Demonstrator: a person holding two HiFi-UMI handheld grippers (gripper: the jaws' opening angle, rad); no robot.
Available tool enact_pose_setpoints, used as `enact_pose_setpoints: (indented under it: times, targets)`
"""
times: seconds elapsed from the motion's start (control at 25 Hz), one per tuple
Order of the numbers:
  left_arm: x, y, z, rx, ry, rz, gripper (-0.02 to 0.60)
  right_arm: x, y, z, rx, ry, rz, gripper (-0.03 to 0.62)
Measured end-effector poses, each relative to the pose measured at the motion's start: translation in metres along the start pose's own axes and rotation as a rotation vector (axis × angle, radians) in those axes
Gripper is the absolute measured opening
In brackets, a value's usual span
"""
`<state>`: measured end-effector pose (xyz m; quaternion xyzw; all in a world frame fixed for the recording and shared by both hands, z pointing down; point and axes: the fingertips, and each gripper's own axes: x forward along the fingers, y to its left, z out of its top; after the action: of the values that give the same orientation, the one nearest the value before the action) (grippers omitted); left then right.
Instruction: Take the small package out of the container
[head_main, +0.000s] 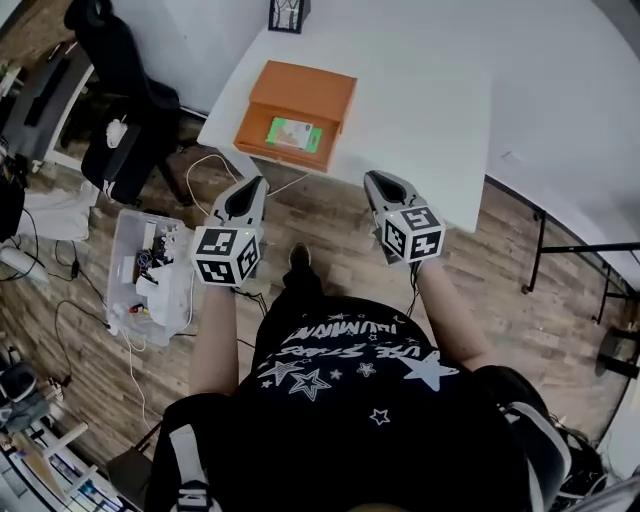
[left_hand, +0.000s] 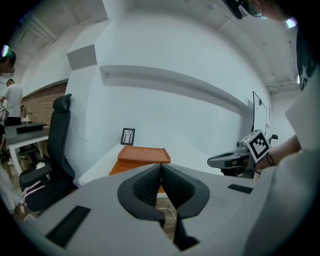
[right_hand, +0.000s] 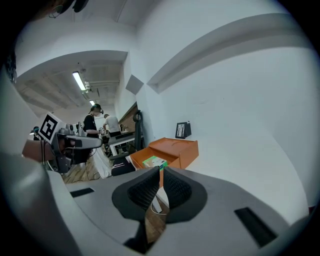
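My left gripper (head_main: 250, 190) and right gripper (head_main: 380, 183) hang closed, empty. The green package (head_main: 295, 134) lies in the orange box (head_main: 255, 128), far ahead on the table (head_main: 420, 90); I'd open jaws before reaching in

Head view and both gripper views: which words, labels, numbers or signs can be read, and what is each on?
No text reads clearly in any view.
Black shirt: white lettering with stars, upside down and creased, not readable.
Small package in the orange container: print too small to read.
Marker cubes: black-and-white square patterns only, no words.
Framed picture: no text made out.
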<state>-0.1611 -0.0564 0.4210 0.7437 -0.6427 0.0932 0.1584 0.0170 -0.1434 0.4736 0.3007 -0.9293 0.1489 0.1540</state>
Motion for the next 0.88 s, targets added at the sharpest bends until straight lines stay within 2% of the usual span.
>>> enact_pose_setpoints:
  times: [0.48,0.8,0.88]
  targets:
    - [0.087,0.055,0.026,0.114,0.074,-0.206,0.020,0.076,-0.019,0.039,0.030,0.000,-0.107,0.054]
    - [0.128,0.070,0.017,0.277,0.148,-0.301,0.024,0.103,-0.025,0.050,0.046,0.007,-0.182,0.054]
    - [0.146,0.071,0.011,0.311,0.186,-0.350,0.068,0.115,-0.037,0.052,0.058,0.010,-0.193,0.054]
